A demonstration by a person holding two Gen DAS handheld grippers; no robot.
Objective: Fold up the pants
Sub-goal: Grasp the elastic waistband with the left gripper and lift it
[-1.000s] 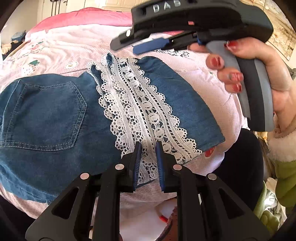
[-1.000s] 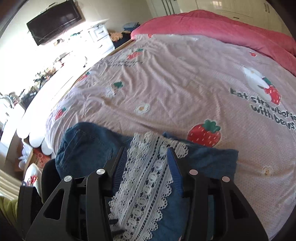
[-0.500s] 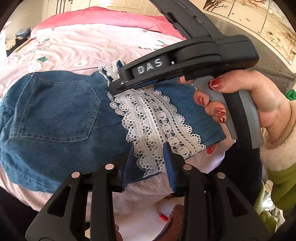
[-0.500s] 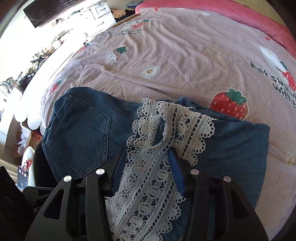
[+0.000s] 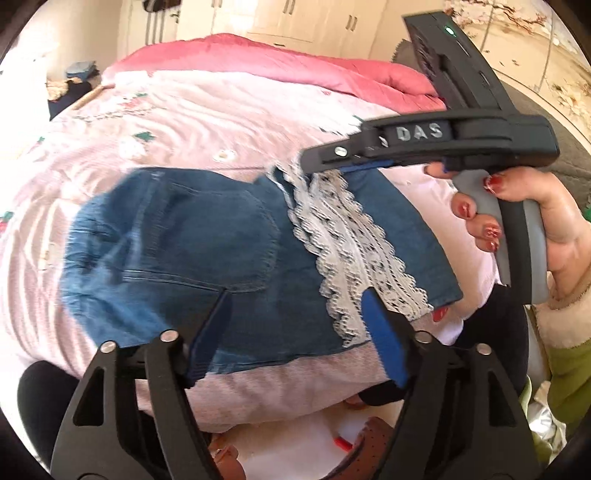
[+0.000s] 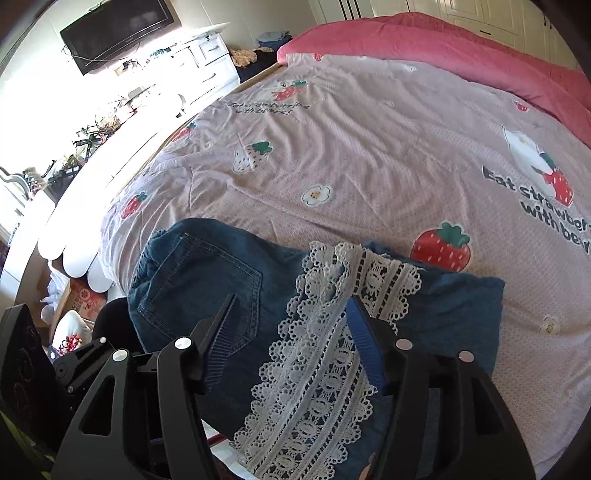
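While both claws gape empty, left claw (image 5: 295,317), right claw (image 6: 291,325), pants (image 6: 207,291) on strawberry bedspread (image 6: 369,155), wall television (image 6: 118,29).

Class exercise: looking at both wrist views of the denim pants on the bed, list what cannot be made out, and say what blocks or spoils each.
- Left wrist view: the denim pants are motion-blurred, so the pocket stitching is smeared.
- Left wrist view: the right gripper hides the far end of the lace trim.
- Right wrist view: the lace trim's near end is cut off by the picture's edge and the right gripper's own body.
- Neither view shows the waistband or leg hems.
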